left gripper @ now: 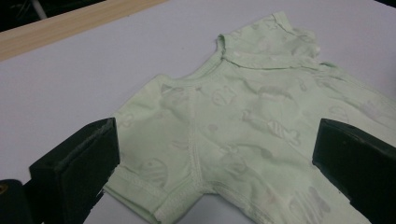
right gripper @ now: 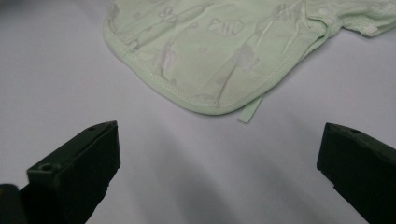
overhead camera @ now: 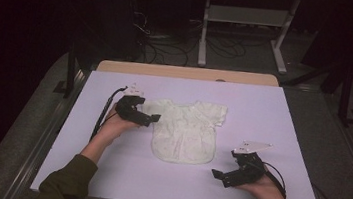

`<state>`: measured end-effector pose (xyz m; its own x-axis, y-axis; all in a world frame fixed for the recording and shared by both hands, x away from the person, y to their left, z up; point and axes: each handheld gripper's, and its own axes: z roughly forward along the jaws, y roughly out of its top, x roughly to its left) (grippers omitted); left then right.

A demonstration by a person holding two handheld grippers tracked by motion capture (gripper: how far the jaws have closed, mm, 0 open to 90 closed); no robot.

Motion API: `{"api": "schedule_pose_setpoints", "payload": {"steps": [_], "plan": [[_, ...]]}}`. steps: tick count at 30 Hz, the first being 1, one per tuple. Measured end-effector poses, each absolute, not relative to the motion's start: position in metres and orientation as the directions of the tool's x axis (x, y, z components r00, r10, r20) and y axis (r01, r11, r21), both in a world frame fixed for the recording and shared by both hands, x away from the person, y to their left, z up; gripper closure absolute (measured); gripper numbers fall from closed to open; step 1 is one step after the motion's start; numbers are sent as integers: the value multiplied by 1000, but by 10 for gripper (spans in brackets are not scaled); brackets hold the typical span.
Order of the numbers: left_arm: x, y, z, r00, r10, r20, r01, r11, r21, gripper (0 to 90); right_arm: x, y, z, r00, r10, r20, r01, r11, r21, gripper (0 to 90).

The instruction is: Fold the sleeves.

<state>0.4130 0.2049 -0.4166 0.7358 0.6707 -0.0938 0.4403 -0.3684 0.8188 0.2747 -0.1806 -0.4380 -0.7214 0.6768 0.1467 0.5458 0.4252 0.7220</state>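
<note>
In the high view a pale green baby shirt (overhead camera: 186,132) lies flat near the middle of the white surface (overhead camera: 264,109), collar toward the far edge and rounded hem toward the person; the left hand-held gripper (overhead camera: 151,119) rests at the shirt's left sleeve, its tips touching the cloth, while the right hand-held gripper (overhead camera: 219,175) sits on the surface near the hem's right corner, apart from the shirt. In the left gripper view the left hand-held gripper (left gripper: 215,154) is released, its jaws spread wide on either side of the sleeve and shoulder of the shirt (left gripper: 247,126) (faint printed figures show on the fabric); a wooden edge (left gripper: 70,23) runs along the far side. In the right gripper view the right hand-held gripper (right gripper: 219,154) is likewise released, jaws wide apart over bare surface (right gripper: 201,177); the shirt's (right gripper: 210,51) curved hem lies beyond them, untouched.
</note>
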Motion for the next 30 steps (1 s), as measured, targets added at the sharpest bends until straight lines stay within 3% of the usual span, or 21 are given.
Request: {"api": "schedule_pose_setpoints", "payload": {"steps": [30], "plan": [[445,198,-421,712,698,-71,439,-365,821,5,276,-179,-441,-720,677,154,553,425,716,0]]}}
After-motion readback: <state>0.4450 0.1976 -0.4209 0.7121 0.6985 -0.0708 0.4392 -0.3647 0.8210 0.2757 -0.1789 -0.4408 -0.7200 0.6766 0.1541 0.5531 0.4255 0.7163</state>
